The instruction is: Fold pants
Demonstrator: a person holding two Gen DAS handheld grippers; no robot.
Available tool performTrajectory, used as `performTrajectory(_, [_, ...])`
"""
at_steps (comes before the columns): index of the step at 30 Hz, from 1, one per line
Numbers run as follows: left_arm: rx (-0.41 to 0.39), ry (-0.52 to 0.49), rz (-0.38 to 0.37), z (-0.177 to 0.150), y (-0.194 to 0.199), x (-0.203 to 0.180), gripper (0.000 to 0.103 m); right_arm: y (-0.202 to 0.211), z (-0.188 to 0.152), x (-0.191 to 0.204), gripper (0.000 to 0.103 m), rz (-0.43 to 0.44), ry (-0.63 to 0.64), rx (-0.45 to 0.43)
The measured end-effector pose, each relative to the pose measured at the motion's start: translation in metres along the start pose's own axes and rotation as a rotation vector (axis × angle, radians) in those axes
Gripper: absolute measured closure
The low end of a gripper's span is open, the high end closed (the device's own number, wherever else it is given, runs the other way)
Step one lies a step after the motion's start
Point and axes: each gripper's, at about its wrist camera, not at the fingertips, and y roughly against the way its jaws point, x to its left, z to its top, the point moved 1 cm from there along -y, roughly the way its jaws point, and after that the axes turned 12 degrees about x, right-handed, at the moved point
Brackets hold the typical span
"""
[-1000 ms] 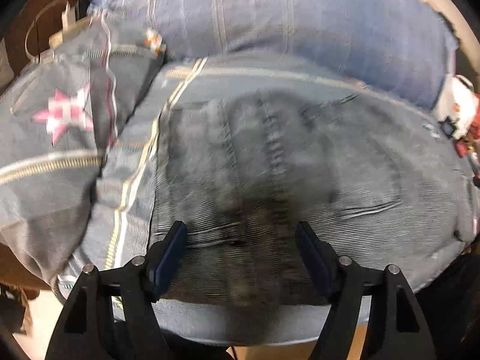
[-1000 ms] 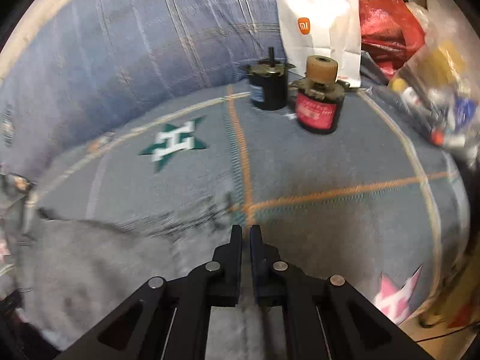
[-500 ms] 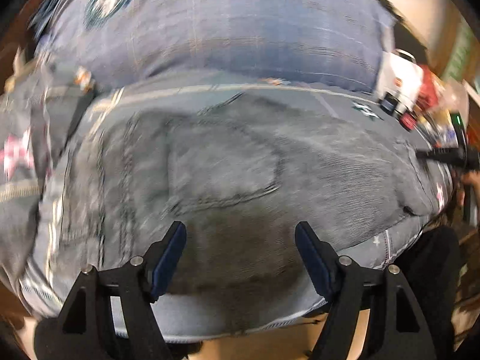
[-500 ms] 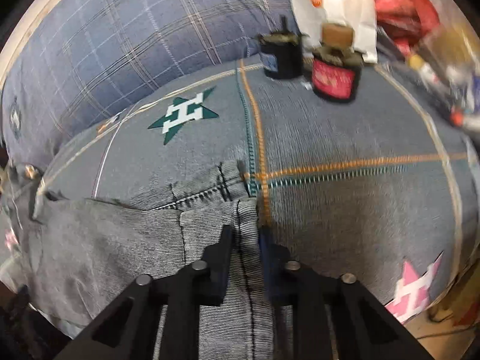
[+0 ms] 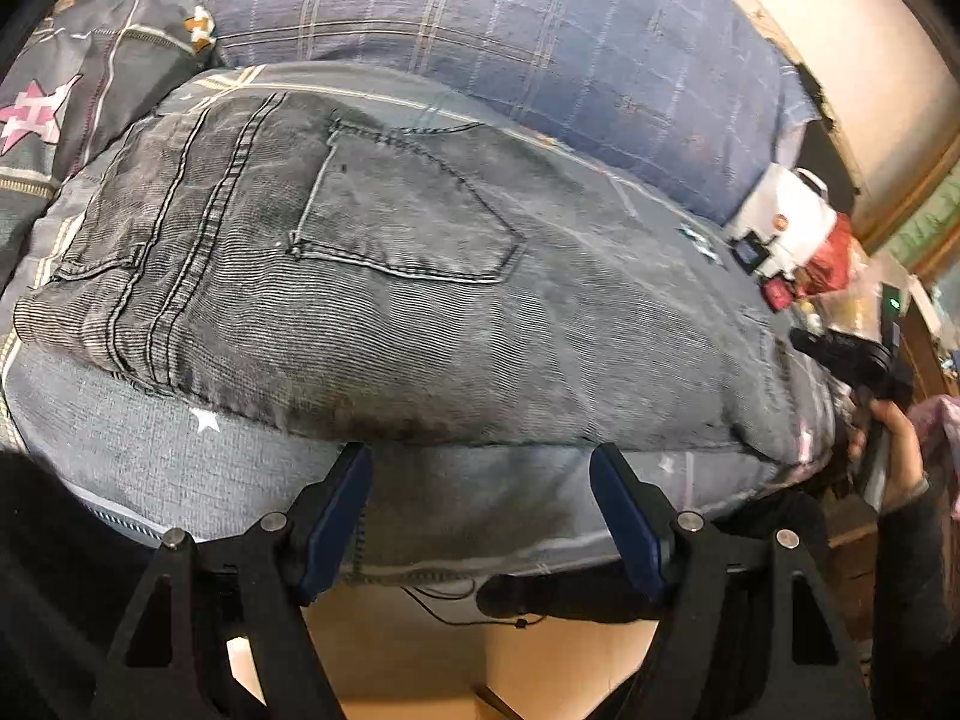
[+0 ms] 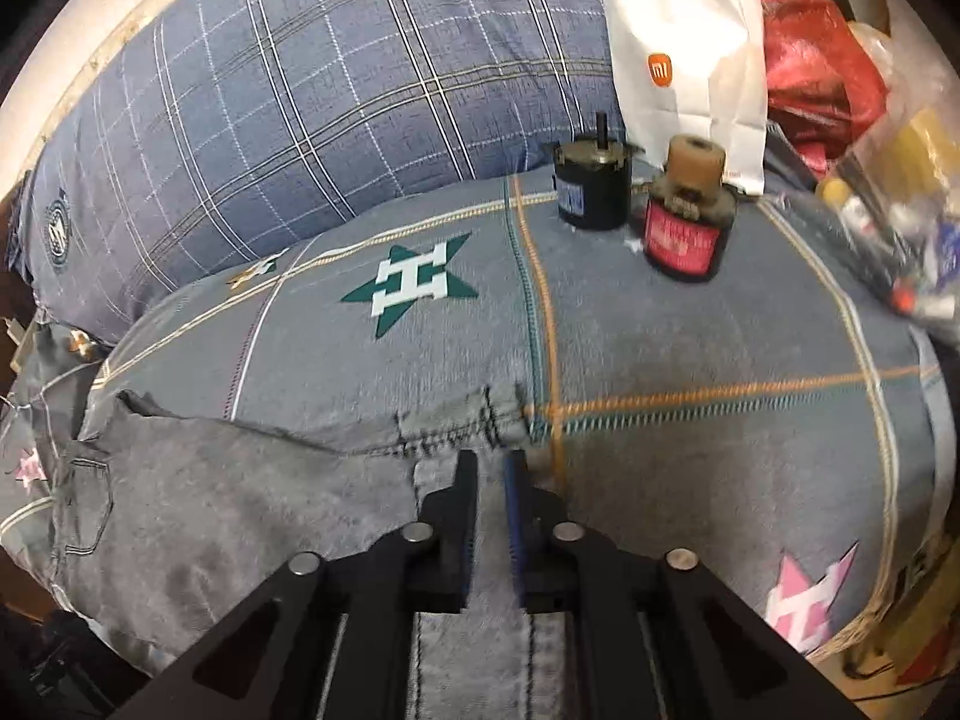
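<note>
The pants (image 5: pixel 336 276), grey corduroy-like jeans, lie spread flat on the bed (image 5: pixel 198 474), back side up, seat and back pocket (image 5: pixel 408 204) toward our left and the leg end running off to the right. We judge the fold barely begun or at most a first lengthwise fold made: we cannot tell whether the legs are stacked, and the cross folds all seem left to do. Our left gripper (image 5: pixel 480 474) hovers at the near edge of the cloth with its jaws wide apart and nothing between them. Further right, our right gripper (image 6: pixel 492 480) sits over the hem end (image 6: pixel 456 426), its jaws opening from a near-closed gap; cloth lies under them, and whether any is between them we cannot tell. As for containers, beyond the hem stand a black canister (image 6: pixel 591 189) and a red-labelled jar (image 6: pixel 687 228) with a tan stopper, both closed, contents unseen. Behind them stands a white paper bag (image 6: pixel 690 60), its inside hidden, then a red plastic bag (image 6: pixel 822 84), and a clear bag (image 6: pixel 900 222) of small bottles and tubes.
</note>
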Motion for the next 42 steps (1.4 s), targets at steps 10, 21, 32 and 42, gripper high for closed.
performTrajectory(10, [0.065, 0.280, -0.160, 0.016, -0.010, 0.034, 0.082, -0.012, -0.016, -0.008, 0.086, 0.030, -0.048, 0.042])
performTrajectory(21, [0.016, 0.293, -0.183, 0.016, 0.015, 0.040, 0.090, -0.012, -0.015, -0.028, 0.065, 0.137, -0.137, 0.086])
performTrajectory(32, [0.015, 0.240, -0.107, 0.026, 0.013, 0.042, 0.090, -0.007, 0.004, -0.002, 0.096, -0.010, -0.024, 0.059])
performTrajectory(42, [0.018, 0.188, 0.015, 0.024, 0.007, 0.044, 0.088, -0.003, 0.037, 0.008, 0.095, -0.049, 0.014, -0.003])
